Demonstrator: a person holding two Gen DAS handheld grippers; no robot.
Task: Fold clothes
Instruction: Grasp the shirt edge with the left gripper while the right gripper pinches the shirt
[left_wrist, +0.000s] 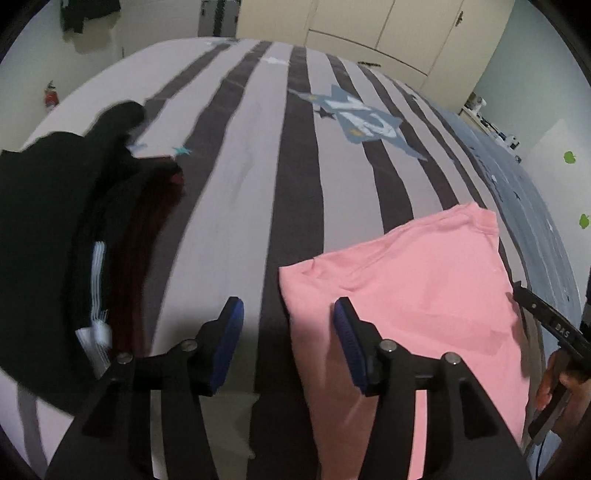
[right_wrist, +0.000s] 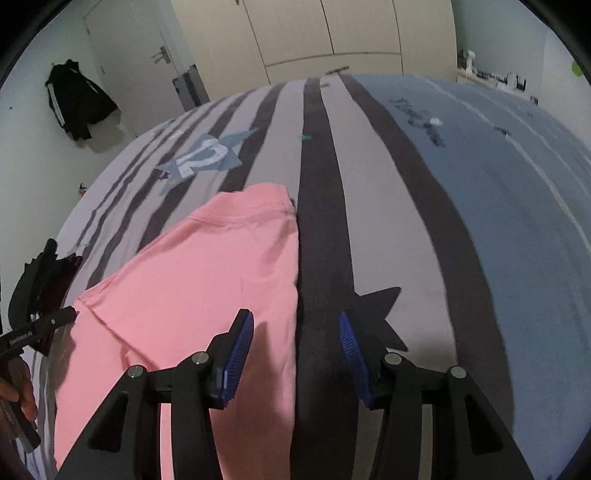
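Holding both grippers above the bed, nothing gripped in either. My left gripper (left_wrist: 288, 343) has its blue ribbed pads spread wide; it hangs over the left edge of the folded pink cotton garment (left_wrist: 424, 295), one finger above pink cloth, the other above a dark stripe of the grey-and-charcoal striped bedspread (left_wrist: 240, 166). My right gripper (right_wrist: 297, 354) is equally wide apart, straddling the garment's right edge, with the right-hand finger above a dark star print.

Writing: a blue star patch on the bedspread (left_wrist: 364, 120) carries large white figures that look like "12", clearer in the right wrist view (right_wrist: 201, 157). The blue-grey section of the bedding (right_wrist: 498, 184) on the right has dark script lettering, too smeared to read. In the left wrist view the other gripper's black body shows small white letters, roughly "DAS"; in the right wrist view the left tool's label is too small to make out.

The pink garment lies flat near the bed's front edge, a folded rectangle. Its long axis runs from the front edge toward the far edge, parallel with the stripes. A stitched hem crosses its far end.

A pile of dark clothes (left_wrist: 55, 240), black and maroon with a white-striped piece, sits at the left edge of the bed, apart from the pink garment.
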